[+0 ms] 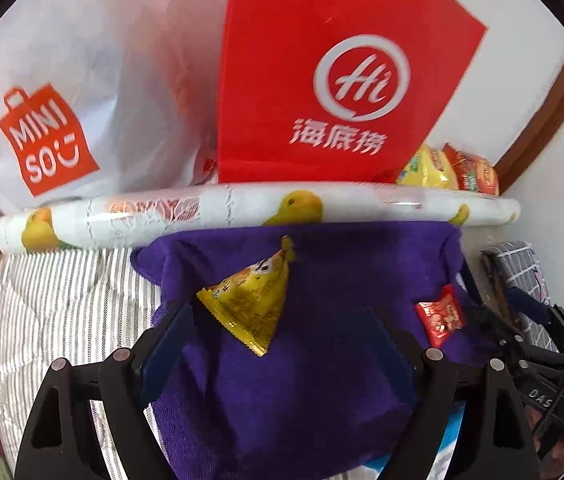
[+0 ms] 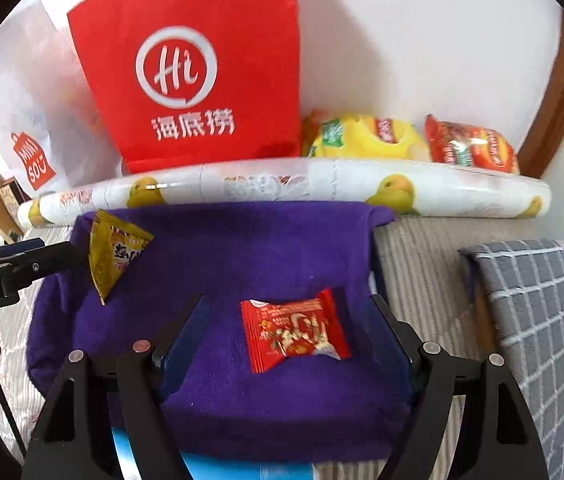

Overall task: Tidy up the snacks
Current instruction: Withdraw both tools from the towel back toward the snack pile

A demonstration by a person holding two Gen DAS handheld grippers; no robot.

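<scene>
A red bag (image 2: 201, 68) stands at the back with a white ring logo reading "Hi" and the white characters 海底捞 beneath it; left of it a white plastic bag (image 1: 93, 92) carries an orange tag printed "MINISO". In the right wrist view the body of the left gripper (image 1: 282, 312) bears the words "Robot.AI". A purple cloth (image 2: 249, 248) lies on the striped bedding (image 2: 422, 264), in front of a long white roll printed with yellow fruit (image 2: 322, 188). On the cloth rests a red snack packet (image 2: 294, 334), flat, its long axis running across the view with crimped ends left and right; its print is too small to read. It sits between the fingers of the right gripper (image 2: 286, 320), whose jaws stand apart and do not touch it. A yellow triangular packet (image 1: 251, 300) lies on the cloth with one tip pointing toward the roll; the left gripper's jaws are apart, and one finger is right at the packet's edge, though contact cannot be told. Yellow and red snack bags (image 2: 410, 140) lie behind the roll.
</scene>
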